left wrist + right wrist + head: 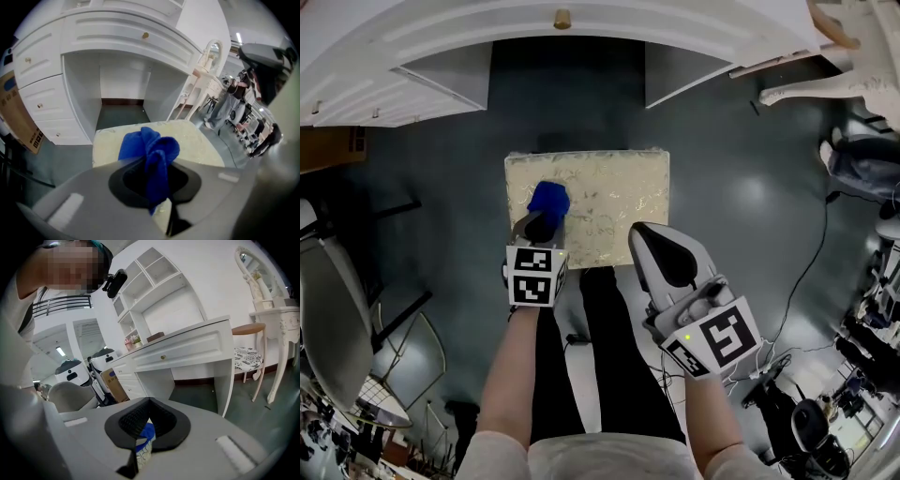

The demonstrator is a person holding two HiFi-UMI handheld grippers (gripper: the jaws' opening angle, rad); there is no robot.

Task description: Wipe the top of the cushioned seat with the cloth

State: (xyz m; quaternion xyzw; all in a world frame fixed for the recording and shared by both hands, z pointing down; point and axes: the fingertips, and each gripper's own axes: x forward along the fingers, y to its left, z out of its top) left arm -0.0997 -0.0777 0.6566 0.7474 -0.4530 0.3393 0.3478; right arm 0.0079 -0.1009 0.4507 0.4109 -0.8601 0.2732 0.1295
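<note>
wiping step judged in hand: left gripper (542,225) clamps the blue cloth (549,200) at the eight-o'clock part of the cushioned seat (619,202). right gripper (642,231), jaws together and empty, hovers at five o'clock. next move: sweep the cloth toward two o'clock.

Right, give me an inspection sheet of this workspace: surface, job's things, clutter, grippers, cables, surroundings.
Surface: square cream cushioned seat with a leafy pattern, top bare apart from the cloth.
Job's things: crumpled blue cloth, over the seat's left half, held in jaws.
Clutter: nothing seen on the seat.
Grippers: left gripper shut on the cloth; right gripper shut, empty, its tip over the seat's near right corner.
Cables: black cable trailing across the floor at right.
Surroundings: white desk with a brass knob beyond the seat; grey chair at left; dark floor.
</note>
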